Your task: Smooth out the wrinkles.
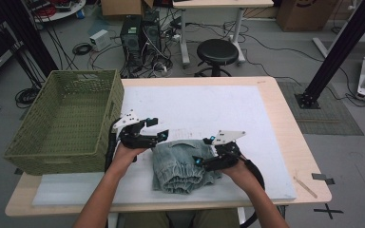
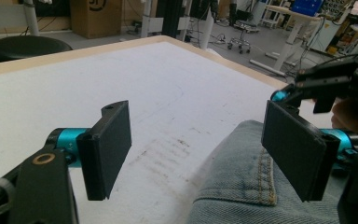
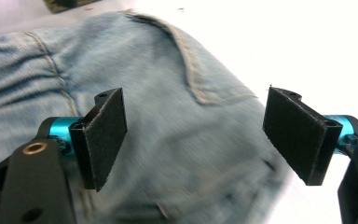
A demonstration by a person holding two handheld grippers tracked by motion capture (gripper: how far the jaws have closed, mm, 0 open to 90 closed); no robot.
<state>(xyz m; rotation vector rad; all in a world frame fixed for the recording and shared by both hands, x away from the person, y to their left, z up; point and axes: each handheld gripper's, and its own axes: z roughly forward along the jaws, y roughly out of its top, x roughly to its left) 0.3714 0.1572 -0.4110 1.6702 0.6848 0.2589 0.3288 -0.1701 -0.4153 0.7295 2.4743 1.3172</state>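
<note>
Both claws gape wide: the right claw [image 3: 193, 135] over folded jeans [image 1: 183, 164], left claw [image 2: 198, 149] at their edge; a shallow pinch could undo the fold.

Premises: a robotics or electronics laboratory, set up as a recording station.

The high view showed a bare grey floor strewn with loose cables [image 1: 88, 50], two desktop computer towers [image 1: 140, 35] standing on it at upper centre, and a black round stool [image 1: 217, 51] beside a height-adjustable bench [image 1: 209, 4]. Cardboard boxes [image 1: 309, 12] stood along the top edge. Black aluminium framing [image 1: 340, 45] rose at the upper right. The left gripper view showed further benches [image 2: 298, 18] at its upper right.
</note>
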